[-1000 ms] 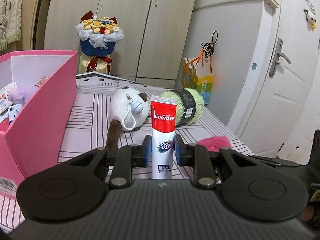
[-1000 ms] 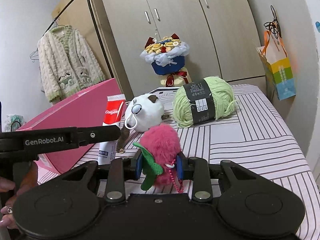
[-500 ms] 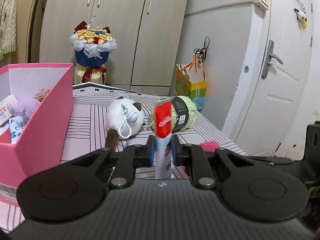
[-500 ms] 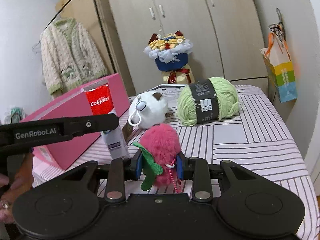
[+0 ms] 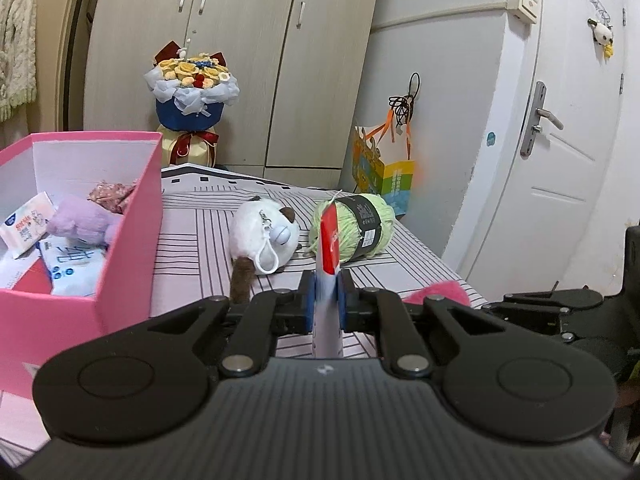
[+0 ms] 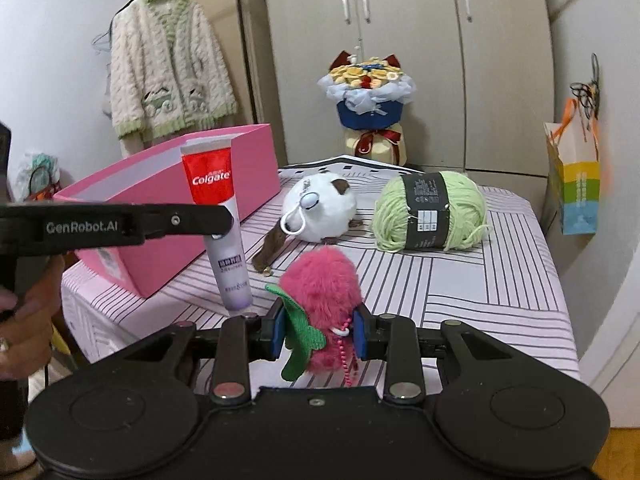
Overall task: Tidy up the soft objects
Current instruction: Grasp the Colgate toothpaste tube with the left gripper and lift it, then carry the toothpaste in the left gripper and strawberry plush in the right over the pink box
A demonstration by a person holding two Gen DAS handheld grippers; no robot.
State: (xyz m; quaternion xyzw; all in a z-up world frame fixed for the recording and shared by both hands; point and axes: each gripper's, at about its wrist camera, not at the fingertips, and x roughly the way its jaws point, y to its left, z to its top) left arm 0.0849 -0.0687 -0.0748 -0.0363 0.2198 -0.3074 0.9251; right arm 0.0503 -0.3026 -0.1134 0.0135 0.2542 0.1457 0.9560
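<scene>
My left tool (image 5: 325,300) is clenched on a toothpaste tube (image 5: 329,248), pinching it low on the body so the crimped red end stands up edge-on in front of me; from the right-hand camera the tube (image 6: 216,216) hangs clear of the striped counter (image 6: 500,280), just in front of the pink box (image 6: 168,184). My right tool (image 6: 320,332) is grasping the pink fuzzy plush (image 6: 324,292), its green felt leaf and bead chain dangling below the pads. The white plush (image 6: 320,210) and the green yarn ball (image 6: 432,210) lie on the counter, apart from each other. My worry is the tube: squeezed flat and held near one end, it could twist or slip out on the way to the box. The chain might also snag on my tool when I let go, and the two tools are close enough to knock together.
</scene>
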